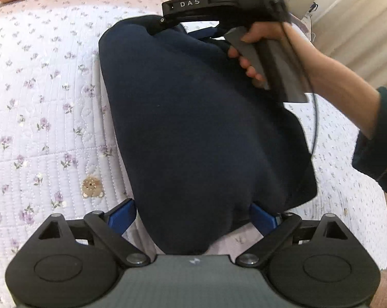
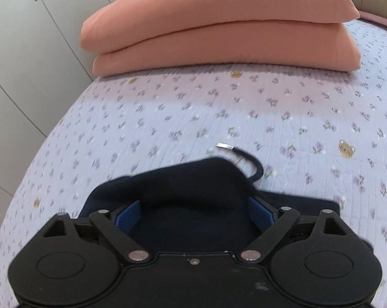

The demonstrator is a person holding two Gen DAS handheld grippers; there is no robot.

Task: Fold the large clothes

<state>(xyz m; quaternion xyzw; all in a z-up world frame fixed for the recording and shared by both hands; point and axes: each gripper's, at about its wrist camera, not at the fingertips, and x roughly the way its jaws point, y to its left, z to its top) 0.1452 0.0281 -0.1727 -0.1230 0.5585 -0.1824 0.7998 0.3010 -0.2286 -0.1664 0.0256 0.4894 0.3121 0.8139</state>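
Note:
A dark navy garment (image 1: 198,128) lies folded into a compact bundle on the floral quilted bed cover (image 1: 39,102). My left gripper (image 1: 193,215) stands wide open, its blue pads on either side of the garment's near end. My right gripper (image 1: 183,25) is at the garment's far end, held by a hand (image 1: 257,51). In the right wrist view the right gripper (image 2: 196,213) is also wide open, blue pads either side of the navy fabric (image 2: 183,187). A drawstring with a metal tip (image 2: 225,145) trails from the garment onto the cover.
A folded salmon-pink duvet (image 2: 219,25) lies on the bed beyond the garment. White wardrobe doors (image 2: 26,38) stand to the left of the bed. The person's arm in a dark green sleeve (image 1: 373,133) crosses the right side.

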